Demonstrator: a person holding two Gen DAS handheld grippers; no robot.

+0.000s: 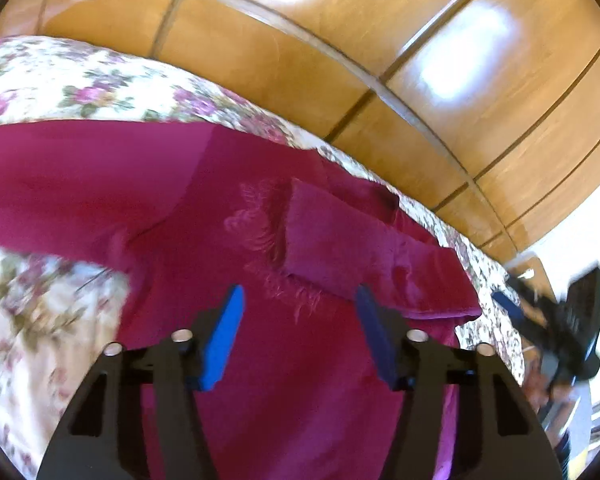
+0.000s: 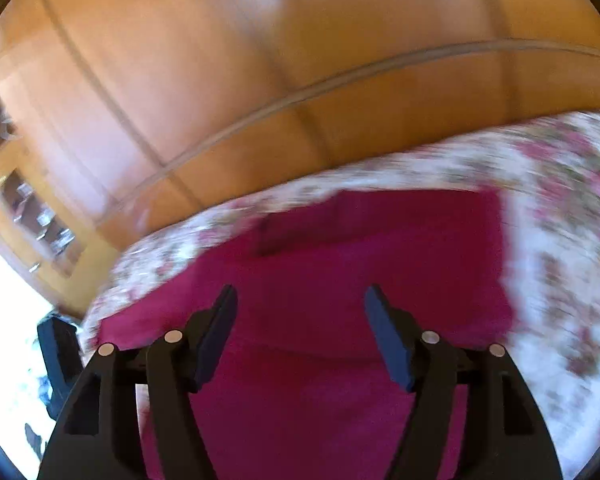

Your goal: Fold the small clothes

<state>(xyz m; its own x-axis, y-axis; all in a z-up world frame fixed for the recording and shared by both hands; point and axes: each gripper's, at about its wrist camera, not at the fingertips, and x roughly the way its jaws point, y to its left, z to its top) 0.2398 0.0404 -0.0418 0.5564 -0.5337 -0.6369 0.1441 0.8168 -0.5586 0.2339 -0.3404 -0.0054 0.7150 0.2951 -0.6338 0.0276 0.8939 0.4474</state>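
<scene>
On the bed, a magenta garment [image 1: 228,184] lies spread over a floral bedspread [image 1: 80,92], with a wooden wardrobe [image 1: 340,60] standing behind the far edge. One sleeve [image 1: 340,240] is already laid across the body of the garment, its cuff end resting on the chest beside a faint embroidered motif [image 1: 260,224]. The other sleeve [image 1: 52,184] still runs straight out to the side, unfolded.

Left gripper [image 1: 300,296]: jaws wide, nothing between them, hanging just above the lower body of the garment; whether the pads touch cloth I cannot tell. Right gripper [image 2: 300,296]: jaws also wide and empty, over the garment [image 2: 380,248] from the other side. The right view is heavily blurred, so the cloth's folds there are not readable. In the left view the right gripper shows as a dark shape off the bed's edge at far right.

Judgement: the fold is partly made, one sleeve in, one still out, body not yet doubled. Both tools look to be between grasps.

Next move, as I read it: pinch the outstretched sleeve near its cuff and carry it across to lie over or beside the first. That calls for the fingers to come down onto a single layer at the sleeve's end, closing without gathering bedspread underneath. The bedspread is soft and loose, so a deep pinch would likely drag it along
</scene>
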